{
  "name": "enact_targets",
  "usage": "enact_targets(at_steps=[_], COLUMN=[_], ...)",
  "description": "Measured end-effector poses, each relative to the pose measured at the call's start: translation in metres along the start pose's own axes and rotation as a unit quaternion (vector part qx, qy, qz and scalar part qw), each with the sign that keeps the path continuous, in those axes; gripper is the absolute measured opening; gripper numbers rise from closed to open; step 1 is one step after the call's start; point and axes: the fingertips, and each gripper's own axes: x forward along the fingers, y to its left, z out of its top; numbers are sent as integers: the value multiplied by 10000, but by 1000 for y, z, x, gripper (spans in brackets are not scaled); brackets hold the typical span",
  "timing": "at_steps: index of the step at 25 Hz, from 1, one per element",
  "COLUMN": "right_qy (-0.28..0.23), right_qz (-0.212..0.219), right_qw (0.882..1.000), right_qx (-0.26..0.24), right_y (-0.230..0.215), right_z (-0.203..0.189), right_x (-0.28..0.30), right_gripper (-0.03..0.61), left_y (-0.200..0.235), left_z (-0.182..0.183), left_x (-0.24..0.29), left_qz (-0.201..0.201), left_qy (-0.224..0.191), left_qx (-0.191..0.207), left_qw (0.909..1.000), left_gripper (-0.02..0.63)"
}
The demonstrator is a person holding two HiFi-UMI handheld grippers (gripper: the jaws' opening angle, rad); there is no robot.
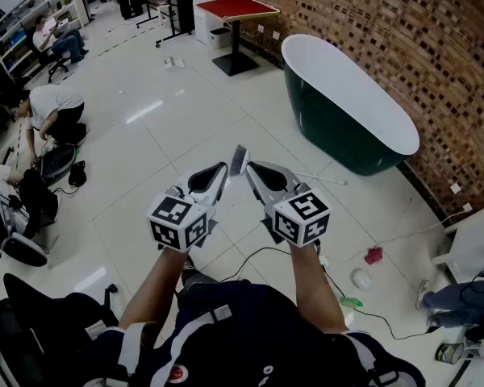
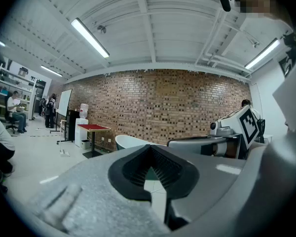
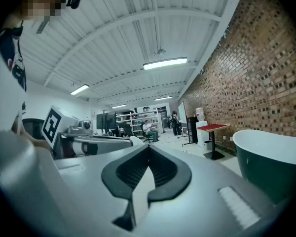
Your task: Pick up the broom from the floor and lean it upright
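Note:
The broom lies flat on the pale tiled floor. Its brush head (image 1: 239, 160) shows between the two gripper tips, and its thin handle (image 1: 327, 179) runs right toward the tub; the stretch between is hidden behind my right gripper. I hold both grippers side by side, about level, well above the floor and the broom. The left gripper (image 1: 223, 168) (image 2: 149, 147) is shut with nothing in its jaws. The right gripper (image 1: 252, 168) (image 3: 148, 148) also has its tips together and holds nothing. Neither gripper view shows the broom.
A dark green bathtub (image 1: 348, 107) with a white rim stands along the brick wall (image 1: 403, 31) at the right. A red-topped table (image 1: 236, 8) is at the back. Cables (image 1: 254, 255), a red object (image 1: 373, 255) and a green bottle (image 1: 351, 302) lie near my feet. People (image 1: 52, 111) sit at the left.

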Motion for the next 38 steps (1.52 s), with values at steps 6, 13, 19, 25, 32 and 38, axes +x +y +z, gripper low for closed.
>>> enact_targets(at_steps=[6, 13, 19, 25, 32, 38], right_qy=[38, 137, 324, 614, 702, 809], right_qz=[-140, -500, -953, -1378, -1946, -2530], right_qw=[9999, 9984, 9941, 9876, 9767, 9607], right_qx=[66, 240, 394, 430, 579, 803], right_y=[-20, -49, -93, -152, -221, -256], right_z=[-4, -13, -26, -37, -28, -29], right_x=[-15, -20, -7, 34, 79, 91], right_gripper=[6, 6, 6, 6, 6, 6], left_y=[-12, -14, 0, 45, 96, 117], left_z=[-5, -21, -29, -35, -24, -24], left_x=[16, 43, 91, 153, 225, 272], left_qz=[-139, -466, -941, -1444, -1951, -2502], left_qy=[84, 323, 398, 394, 500, 711], left_qx=[35, -72, -204, -308, -283, -362], left_qw=[9999, 9984, 9946, 9883, 9791, 9649], left_gripper=[1, 1, 2, 1, 2, 2])
